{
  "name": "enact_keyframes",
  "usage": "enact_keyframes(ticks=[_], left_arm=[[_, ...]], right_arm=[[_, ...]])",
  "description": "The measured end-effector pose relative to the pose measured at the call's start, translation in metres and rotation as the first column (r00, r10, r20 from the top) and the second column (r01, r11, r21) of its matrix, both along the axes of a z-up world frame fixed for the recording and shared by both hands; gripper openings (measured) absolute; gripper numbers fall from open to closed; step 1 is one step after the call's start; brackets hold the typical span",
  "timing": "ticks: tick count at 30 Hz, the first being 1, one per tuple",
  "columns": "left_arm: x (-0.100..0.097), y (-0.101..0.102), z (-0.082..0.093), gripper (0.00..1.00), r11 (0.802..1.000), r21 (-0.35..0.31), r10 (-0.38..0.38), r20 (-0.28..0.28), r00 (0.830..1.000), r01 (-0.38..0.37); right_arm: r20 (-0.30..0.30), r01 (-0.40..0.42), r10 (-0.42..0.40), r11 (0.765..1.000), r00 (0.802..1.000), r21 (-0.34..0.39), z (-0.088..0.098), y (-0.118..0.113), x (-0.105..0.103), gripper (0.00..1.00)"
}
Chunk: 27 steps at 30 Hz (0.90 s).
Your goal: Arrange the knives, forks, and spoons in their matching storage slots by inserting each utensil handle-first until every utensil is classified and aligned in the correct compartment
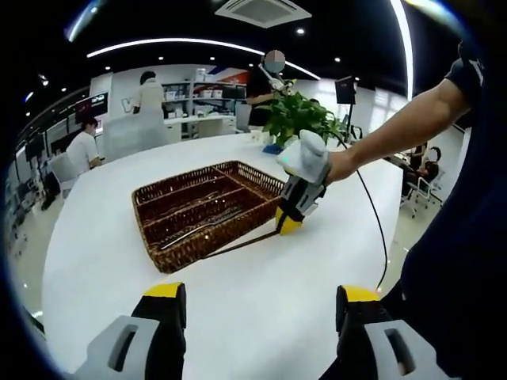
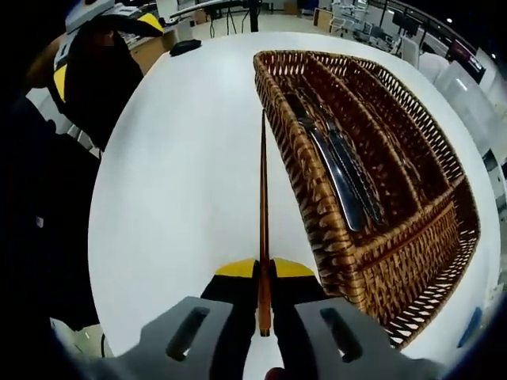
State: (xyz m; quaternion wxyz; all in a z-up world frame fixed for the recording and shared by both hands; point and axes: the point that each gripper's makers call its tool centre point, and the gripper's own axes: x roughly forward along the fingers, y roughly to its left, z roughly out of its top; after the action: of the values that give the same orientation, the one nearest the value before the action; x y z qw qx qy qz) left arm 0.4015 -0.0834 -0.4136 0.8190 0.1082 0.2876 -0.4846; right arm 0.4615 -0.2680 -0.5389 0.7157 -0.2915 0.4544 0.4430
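One thin, stiff brown wooden stick, light and easy to tip, is pinched near its end by the right gripper beside the brown woven basket, while the left gripper is spread wide.

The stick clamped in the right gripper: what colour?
Reddish brown stick, clearest in the right gripper view, held by the right gripper.

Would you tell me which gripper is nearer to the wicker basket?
Right. The right gripper, shut on a brown stick, sits beside the wicker basket; the left gripper is open, farther back over the table.
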Motion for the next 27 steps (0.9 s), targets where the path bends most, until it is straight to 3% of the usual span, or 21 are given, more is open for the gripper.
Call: enact_keyframes(ticks=[10,18,21,27], left_arm=[[0.006,-0.006,0.001,0.79,0.998,0.038,-0.046,0.014,0.999,0.046],[0.010,-0.015,0.003,0.77,0.989,0.088,-0.118,0.027,0.993,0.115],[0.012,-0.020,0.003,0.75,0.980,0.122,-0.163,0.031,0.986,0.158],[0.011,-0.031,-0.004,0.64,0.942,0.210,-0.268,-0.002,0.963,0.262]], right_arm=[[0.042,0.002,-0.002,1.000,0.999,-0.005,0.000,0.000,-0.002,0.02],[0.120,-0.015,0.010,0.999,0.993,0.041,0.026,0.014,-0.003,0.02],[0.153,-0.079,0.072,0.996,0.986,0.039,0.039,0.024,-0.010,0.02],[0.196,-0.156,0.146,0.987,0.970,0.034,0.060,0.040,-0.027,0.02]])
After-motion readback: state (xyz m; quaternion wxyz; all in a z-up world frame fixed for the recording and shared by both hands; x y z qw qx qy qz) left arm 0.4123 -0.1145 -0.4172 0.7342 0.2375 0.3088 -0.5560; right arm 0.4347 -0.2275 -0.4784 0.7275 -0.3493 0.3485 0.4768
